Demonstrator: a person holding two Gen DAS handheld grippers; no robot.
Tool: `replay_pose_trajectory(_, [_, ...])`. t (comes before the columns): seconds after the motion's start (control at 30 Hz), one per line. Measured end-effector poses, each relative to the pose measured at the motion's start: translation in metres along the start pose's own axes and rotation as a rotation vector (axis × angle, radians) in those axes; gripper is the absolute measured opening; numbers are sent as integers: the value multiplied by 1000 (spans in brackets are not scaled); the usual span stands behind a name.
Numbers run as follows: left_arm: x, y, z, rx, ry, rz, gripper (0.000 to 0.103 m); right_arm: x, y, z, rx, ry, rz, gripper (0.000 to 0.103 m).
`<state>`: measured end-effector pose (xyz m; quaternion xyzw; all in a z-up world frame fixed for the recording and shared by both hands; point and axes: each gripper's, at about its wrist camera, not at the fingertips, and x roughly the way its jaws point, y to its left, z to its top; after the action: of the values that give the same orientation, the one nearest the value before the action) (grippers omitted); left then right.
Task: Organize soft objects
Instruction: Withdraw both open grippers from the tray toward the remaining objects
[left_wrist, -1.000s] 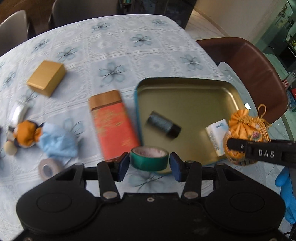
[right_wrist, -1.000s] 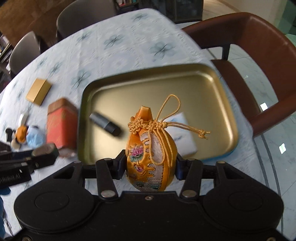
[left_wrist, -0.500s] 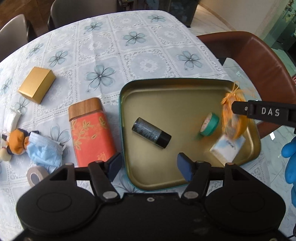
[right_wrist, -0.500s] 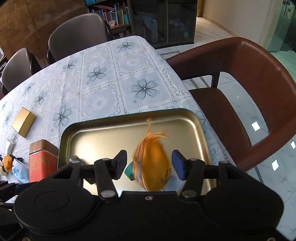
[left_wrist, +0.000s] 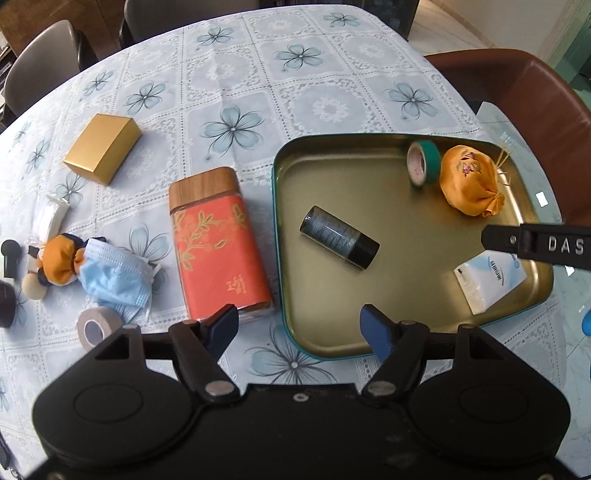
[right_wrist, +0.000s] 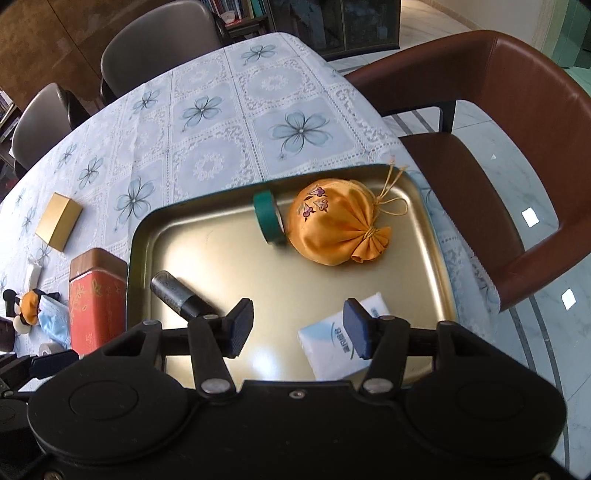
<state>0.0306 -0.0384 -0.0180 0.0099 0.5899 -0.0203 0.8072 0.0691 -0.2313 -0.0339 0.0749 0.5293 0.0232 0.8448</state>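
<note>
Orange pouch (right_wrist: 334, 230) lies on its side in the tray (right_wrist: 207, 236), toward 1 o'clock, touching the green tape roll (right_wrist: 269, 218). It appears light, limp and satin-slick; the gathered neck looks the surest hold. Left gripper (left_wrist: 299, 326) and right gripper (right_wrist: 299, 328) both stand spread and empty.

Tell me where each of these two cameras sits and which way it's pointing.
Left wrist: on the left gripper, above the table's near edge, facing the red tea tin and gold tray; its open fingers and the right gripper's finger show.
Right wrist: on the right gripper, open, over the tray's near end, facing the orange pouch and brown chair.
Shared: tray, pouch, green tape roll, dark bottle, tissue pack.
</note>
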Motion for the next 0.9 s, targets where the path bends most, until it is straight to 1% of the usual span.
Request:
replay_pose_trajectory(0.1, [0,0,-1,-2,5,12,76,0,1,-3,-8,9,1,54])
replay_pose_trajectory(0.37, [0,1,-4,-15,23,36,80,5,6,-8,-19,40,14,54])
replay_pose_trajectory(0.6, [-1,8,-8,-44,43,48,81,9,10,-11,-17,60,24,54])
replay_pose_trajectory(0.77, [-2,19,-15,-68,51,54,82,12,18,-14,-23,71,25,54])
replay_pose_trajectory(0.9, [-4,35,-23,-94,56,52,82,15,29,-17,-34,81,12,54])
